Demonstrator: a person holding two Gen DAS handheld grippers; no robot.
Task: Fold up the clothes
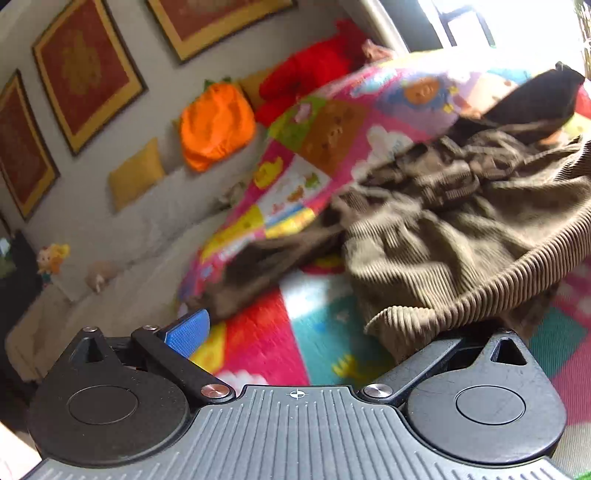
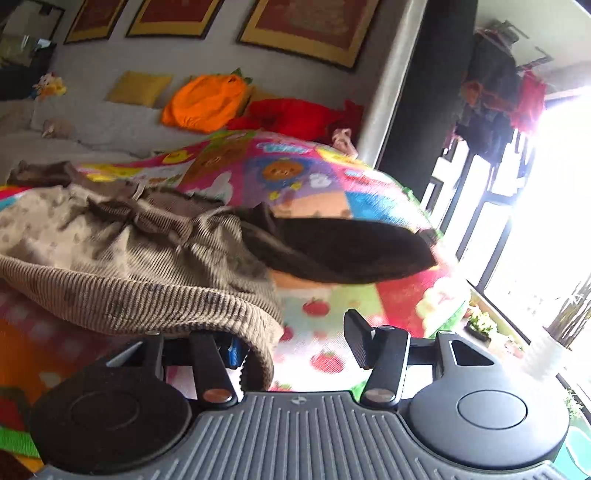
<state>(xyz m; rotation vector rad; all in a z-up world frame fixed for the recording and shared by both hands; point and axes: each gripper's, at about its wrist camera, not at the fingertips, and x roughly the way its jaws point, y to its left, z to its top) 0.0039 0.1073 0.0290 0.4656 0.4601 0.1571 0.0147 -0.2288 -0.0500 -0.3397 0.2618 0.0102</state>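
Note:
A brown corduroy garment [image 1: 461, 229] lies crumpled on a colourful patchwork play mat [image 1: 266, 339]. In the left wrist view its ribbed hem drapes over my right finger, while the blue-padded left finger [image 1: 186, 332] stands free, so my left gripper [image 1: 317, 343] is open. In the right wrist view the same garment [image 2: 147, 266] hangs over the left finger of my right gripper [image 2: 295, 345], whose right finger [image 2: 360, 343] stands wide apart. A dark part of the garment [image 2: 351, 251] sticks out to the right.
A grey sofa [image 2: 92, 125] at the back holds a yellow cushion [image 2: 138, 88], an orange pumpkin cushion [image 2: 207, 103] and a red plush [image 2: 295, 116]. Framed pictures [image 2: 314, 26] hang above. A bright window [image 2: 546, 221] is at the right.

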